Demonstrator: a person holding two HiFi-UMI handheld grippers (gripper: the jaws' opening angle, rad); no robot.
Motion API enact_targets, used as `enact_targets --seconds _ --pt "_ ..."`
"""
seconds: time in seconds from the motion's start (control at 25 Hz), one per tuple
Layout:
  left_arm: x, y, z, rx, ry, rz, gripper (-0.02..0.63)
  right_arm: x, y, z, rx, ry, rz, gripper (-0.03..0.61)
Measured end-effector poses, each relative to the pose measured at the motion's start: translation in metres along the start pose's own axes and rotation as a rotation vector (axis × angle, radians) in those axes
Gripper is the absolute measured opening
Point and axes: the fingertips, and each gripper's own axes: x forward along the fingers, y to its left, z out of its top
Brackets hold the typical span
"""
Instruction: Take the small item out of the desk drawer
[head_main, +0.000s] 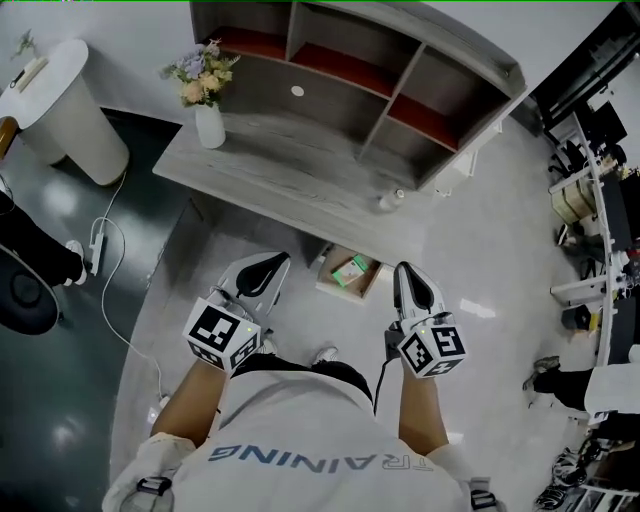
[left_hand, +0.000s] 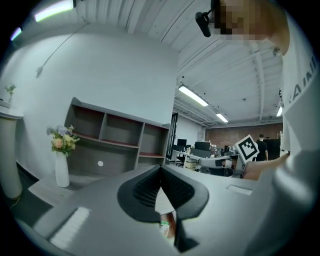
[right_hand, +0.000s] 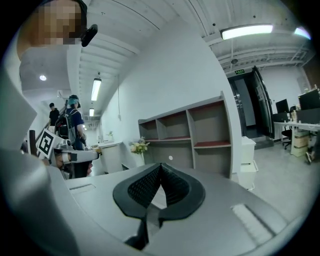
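- Left gripper (head_main: 268, 270): jaws closed tip to tip and empty. It sits at 9 o'clock of the open drawer (head_main: 327, 283). It would have to open before it could pick anything.
- Drawer: pulled out below the desk (head_main: 290, 150) edge, between the two grippers. A descent from straight above should clear the drawer walls.
- Right gripper (head_main: 405, 272): jaws pressed together with nothing between them. It sits at 3 o'clock of the drawer. Either gripper looks placed to reach in, so one should descend alone.
- Small item (head_main: 351, 270): a flat green-and-white packet lying in the drawer. It is likely light, and a pinch across its short edges seems best.
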Motion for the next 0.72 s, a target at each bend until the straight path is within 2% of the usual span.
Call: enact_targets --seconds 0.48,0.72 --pt "0.086 -0.068 -0.025 0.029 0.060 -0.015 0.002 -0.043 -0.109 -0.031 0.060 0.000 -0.059 0.015" --pt "0.106 -0.075 -0.040 0.019 0.107 0.015 0.002 -0.056 -0.146 -0.046 0.084 0.013 -0.084 0.016"
